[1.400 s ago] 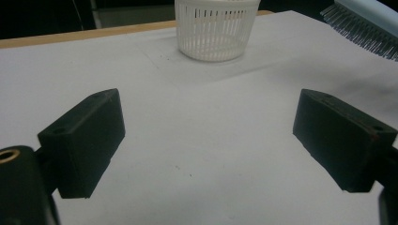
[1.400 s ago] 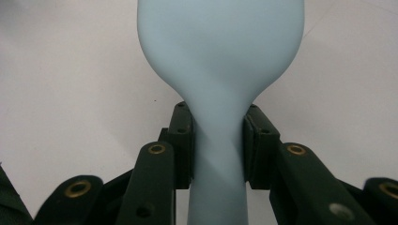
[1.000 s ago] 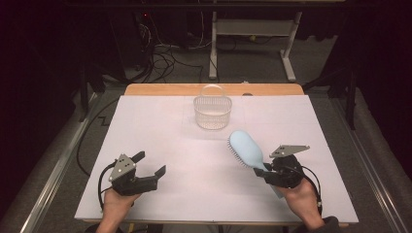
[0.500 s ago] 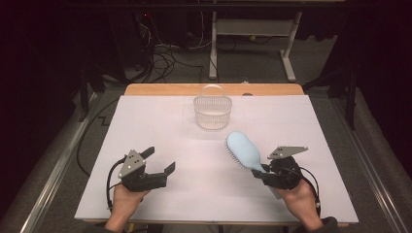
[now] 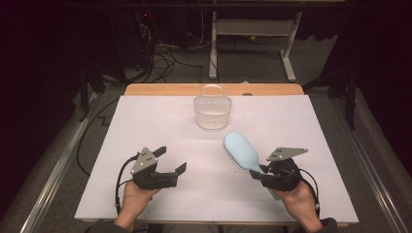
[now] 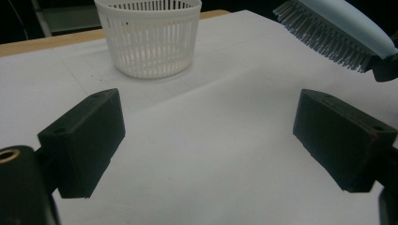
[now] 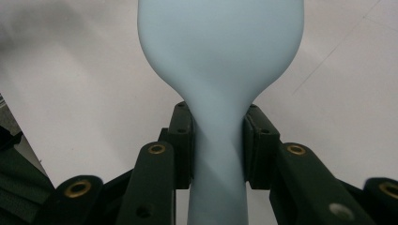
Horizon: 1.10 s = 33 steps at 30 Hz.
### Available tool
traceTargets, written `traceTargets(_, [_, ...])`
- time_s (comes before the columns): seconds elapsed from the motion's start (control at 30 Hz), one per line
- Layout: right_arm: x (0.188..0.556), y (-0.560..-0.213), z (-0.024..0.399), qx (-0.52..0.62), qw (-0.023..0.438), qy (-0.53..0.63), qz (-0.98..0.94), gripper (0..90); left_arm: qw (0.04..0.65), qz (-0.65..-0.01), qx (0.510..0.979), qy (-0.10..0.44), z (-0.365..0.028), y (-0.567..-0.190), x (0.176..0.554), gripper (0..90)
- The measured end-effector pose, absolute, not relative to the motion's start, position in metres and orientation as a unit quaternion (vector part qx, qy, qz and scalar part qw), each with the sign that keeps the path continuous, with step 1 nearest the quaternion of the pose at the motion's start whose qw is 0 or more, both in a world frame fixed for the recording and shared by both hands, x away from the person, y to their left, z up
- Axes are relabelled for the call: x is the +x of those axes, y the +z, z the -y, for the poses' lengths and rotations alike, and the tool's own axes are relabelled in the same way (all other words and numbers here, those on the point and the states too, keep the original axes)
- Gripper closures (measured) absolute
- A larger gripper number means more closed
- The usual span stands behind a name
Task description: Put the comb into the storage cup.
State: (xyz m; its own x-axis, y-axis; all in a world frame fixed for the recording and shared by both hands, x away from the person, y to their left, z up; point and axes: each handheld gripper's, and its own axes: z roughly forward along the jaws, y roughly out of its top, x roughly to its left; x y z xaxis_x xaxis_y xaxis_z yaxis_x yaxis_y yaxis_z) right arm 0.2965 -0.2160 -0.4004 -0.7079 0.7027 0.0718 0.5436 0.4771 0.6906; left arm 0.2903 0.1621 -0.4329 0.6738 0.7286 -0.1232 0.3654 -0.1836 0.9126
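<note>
A pale blue hairbrush (image 5: 241, 151) is held above the white table sheet (image 5: 145, 126) at the right. My right gripper (image 5: 260, 174) is shut on its neck; in the right gripper view both pads (image 7: 256, 145) press the hairbrush (image 7: 220, 70) just below the head. The bristles face down and left, seen in the left gripper view on the hairbrush (image 6: 328, 35). My left gripper (image 5: 171, 162) is at the front left, open, with nothing between its jaws. A white slatted basket (image 5: 212, 111) stands at the middle back, the same basket (image 6: 150, 37) lying ahead of the left gripper.
The wooden table edge (image 5: 165, 89) runs along the back. Cables and a metal stand (image 5: 252, 43) lie on the dark floor beyond. A rail (image 5: 58, 165) runs along the left side of the table.
My left gripper has moved rightward and slightly forward across the sheet. The right gripper and hairbrush have stayed almost in place.
</note>
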Motion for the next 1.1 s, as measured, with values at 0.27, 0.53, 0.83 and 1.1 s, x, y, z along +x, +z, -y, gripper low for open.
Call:
traceTargets(0.27, [0.295, -0.401, 0.213, 0.361, 0.109, 0.358, -0.854, 69.6, 0.518, -0.357, 0.759, 0.167, -0.152, -0.434, 0.290, 8.7])
traceTargets(0.53, [0.294, -0.400, 0.212, 0.353, 0.108, 0.356, -0.858, 69.7, 0.522, -0.347, 0.761, 0.167, -0.142, -0.431, 0.293, 8.7])
traceTargets(0.83, [0.293, -0.398, 0.213, 0.355, 0.110, 0.362, -0.855, 69.7, 0.527, -0.337, 0.766, 0.148, -0.127, -0.428, 0.297, 8.7])
traceTargets(1.1, [0.292, -0.399, 0.212, 0.350, 0.113, 0.363, -0.856, 69.6, 0.545, -0.325, 0.763, 0.125, -0.115, -0.424, 0.298, 8.7])
